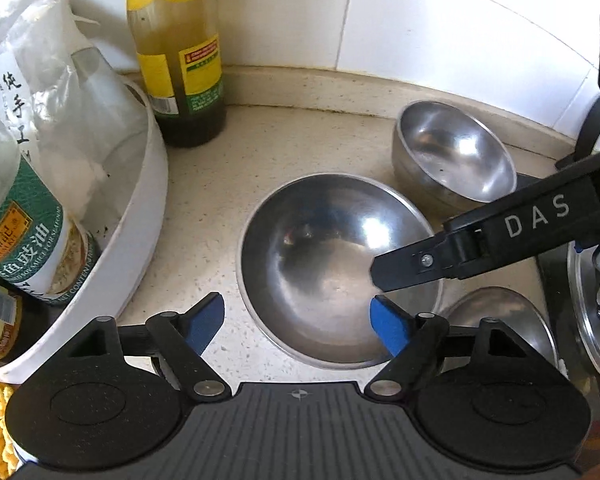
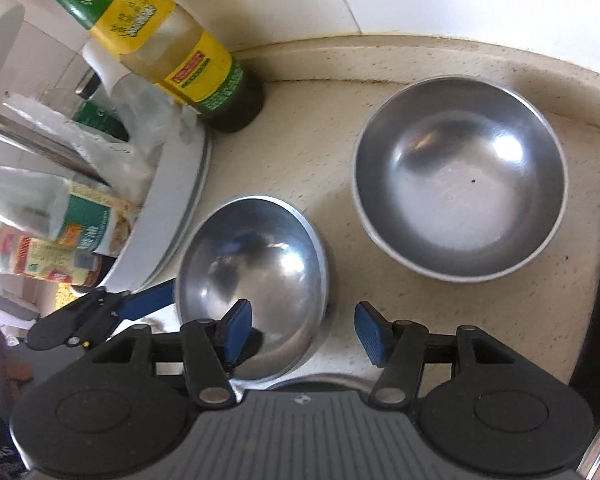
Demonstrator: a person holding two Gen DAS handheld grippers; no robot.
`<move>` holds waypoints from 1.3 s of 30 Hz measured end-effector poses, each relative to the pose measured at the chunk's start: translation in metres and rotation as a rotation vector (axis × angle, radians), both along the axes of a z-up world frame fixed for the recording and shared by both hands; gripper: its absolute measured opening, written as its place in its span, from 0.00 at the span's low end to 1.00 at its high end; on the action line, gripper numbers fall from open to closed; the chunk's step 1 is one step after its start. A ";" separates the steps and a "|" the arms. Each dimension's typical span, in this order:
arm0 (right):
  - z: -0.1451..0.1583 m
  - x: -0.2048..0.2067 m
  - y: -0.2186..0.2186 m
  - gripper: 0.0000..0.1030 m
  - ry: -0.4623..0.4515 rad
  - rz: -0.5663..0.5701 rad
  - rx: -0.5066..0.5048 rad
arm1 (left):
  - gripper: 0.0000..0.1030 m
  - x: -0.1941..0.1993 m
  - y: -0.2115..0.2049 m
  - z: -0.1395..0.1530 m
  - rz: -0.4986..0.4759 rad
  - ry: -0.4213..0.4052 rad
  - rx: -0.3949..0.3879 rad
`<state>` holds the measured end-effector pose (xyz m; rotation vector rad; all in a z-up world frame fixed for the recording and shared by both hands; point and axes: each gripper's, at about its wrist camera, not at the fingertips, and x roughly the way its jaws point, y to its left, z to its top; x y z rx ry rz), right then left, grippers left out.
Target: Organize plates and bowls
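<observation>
Two steel bowls are standing on the counter (image 1: 204,216) right of the sauce bottle (image 1: 180,52): the near bowl (image 1: 332,268), the far bowl (image 1: 456,152) behind it. Left gripper (image 1: 298,320) and right gripper (image 2: 303,334) are both gaping wide, straddling the near bowl's rim, gripping nothing.

Three steel bowls (image 1: 336,268) (image 1: 456,152) (image 1: 504,320), one yellow-labelled sauce bottle (image 1: 180,52) standing on the counter, one white tub (image 1: 140,208) holding jars and a plastic bag (image 1: 40,60), and two grippers (image 1: 298,320) (image 2: 302,330).
</observation>
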<state>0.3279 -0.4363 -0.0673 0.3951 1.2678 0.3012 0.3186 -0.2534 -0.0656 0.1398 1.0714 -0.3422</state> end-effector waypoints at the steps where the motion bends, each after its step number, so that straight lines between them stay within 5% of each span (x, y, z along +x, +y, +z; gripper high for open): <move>1: -0.002 0.001 -0.001 0.71 0.006 -0.004 0.002 | 0.82 0.002 0.001 -0.001 0.004 0.004 -0.001; 16: -0.016 0.000 -0.004 0.71 0.009 0.020 -0.078 | 0.84 0.016 0.002 -0.017 0.029 0.020 0.049; 20: -0.015 -0.001 -0.003 0.55 -0.026 0.039 -0.070 | 0.72 0.022 0.004 -0.021 0.034 0.037 0.033; 24: -0.008 -0.002 -0.001 0.48 -0.069 0.058 -0.057 | 0.46 0.022 0.003 -0.017 0.022 0.025 0.024; 39: 0.011 -0.005 0.002 0.45 -0.090 0.040 -0.017 | 0.51 0.009 -0.003 0.007 -0.005 -0.058 0.037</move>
